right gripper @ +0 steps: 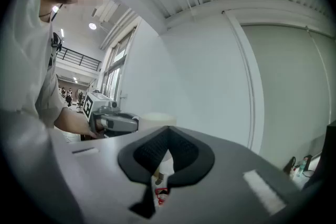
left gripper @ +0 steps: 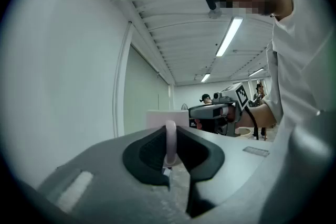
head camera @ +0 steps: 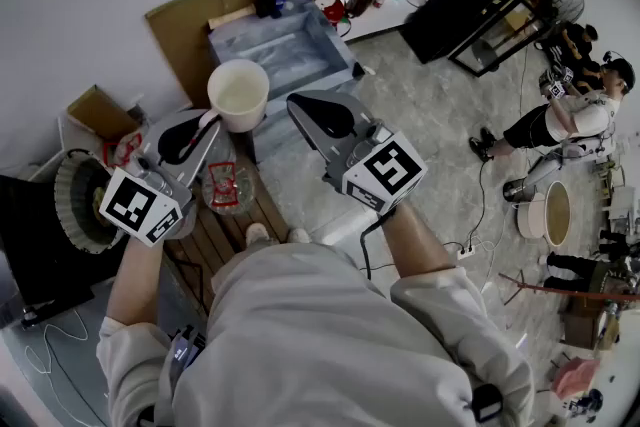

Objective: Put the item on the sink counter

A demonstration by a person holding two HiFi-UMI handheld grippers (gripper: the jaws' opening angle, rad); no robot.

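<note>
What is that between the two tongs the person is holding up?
In the head view, a white cup sits between the left tongs and the right tongs. The left gripper view shows the left tongs pinching its handle.

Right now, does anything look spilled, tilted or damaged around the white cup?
Nothing stands out. The white round cup sits upright in the air, its handle clamped between the fingers of the left gripper, and I see no spill or crack. The right gripper is shut and empty.
</note>
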